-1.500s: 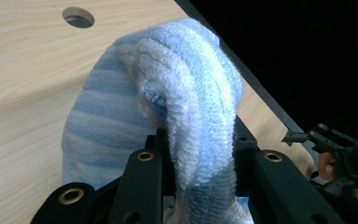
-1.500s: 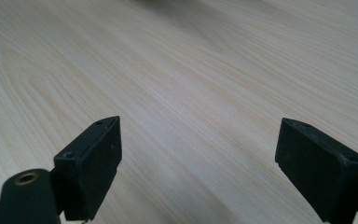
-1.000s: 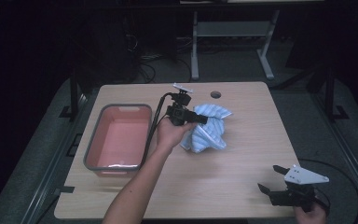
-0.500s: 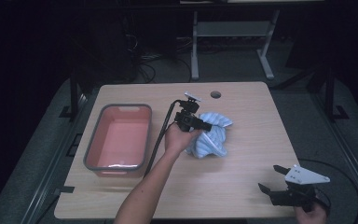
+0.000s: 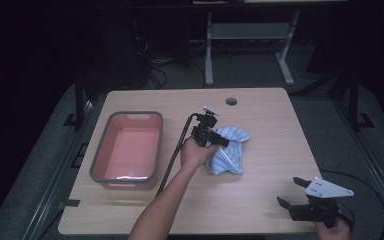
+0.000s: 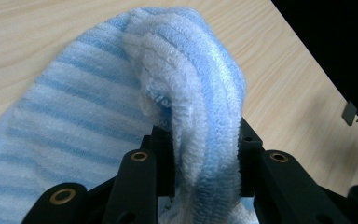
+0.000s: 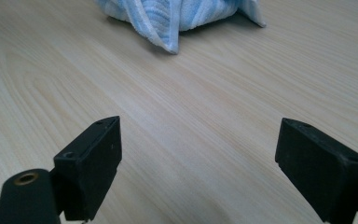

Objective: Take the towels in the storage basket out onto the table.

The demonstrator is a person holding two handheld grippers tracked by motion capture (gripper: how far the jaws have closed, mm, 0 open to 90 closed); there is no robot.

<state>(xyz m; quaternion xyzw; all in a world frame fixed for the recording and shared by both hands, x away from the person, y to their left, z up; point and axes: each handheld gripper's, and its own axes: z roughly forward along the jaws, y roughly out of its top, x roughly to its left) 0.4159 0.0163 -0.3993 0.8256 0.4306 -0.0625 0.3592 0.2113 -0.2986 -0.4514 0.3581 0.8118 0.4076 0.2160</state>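
A person is working at a pale wooden table [image 5: 260,200], with a gripper in each hand. The left gripper [image 5: 219,141] is sitting near the middle of the table, right against a crumpled blue-and-white striped towel [image 5: 228,152], and its cable is trailing back along the forearm toward the near edge. In the left gripper view, a thick fold of the towel [image 6: 200,107] is standing up between the two black jaws, and the pads are pressing on it from both sides; the jaws have just been easing open a little, yet the fold is sitting pinched between them, with the rest of the cloth spreading out over the wood on one side. The towel is lying bunched on the tabletop, a little right of centre, well apart from the table's edges. To its left a pink tub with a grey rim [image 5: 100,155] is standing on the table, near the towel but not touching it. The right gripper [image 5: 291,192] is hovering over the near right corner, well away from the towel, and in the right gripper view its jaws are standing wide apart with bare wood between them and the towel [image 7: 182,14] lying farther off.
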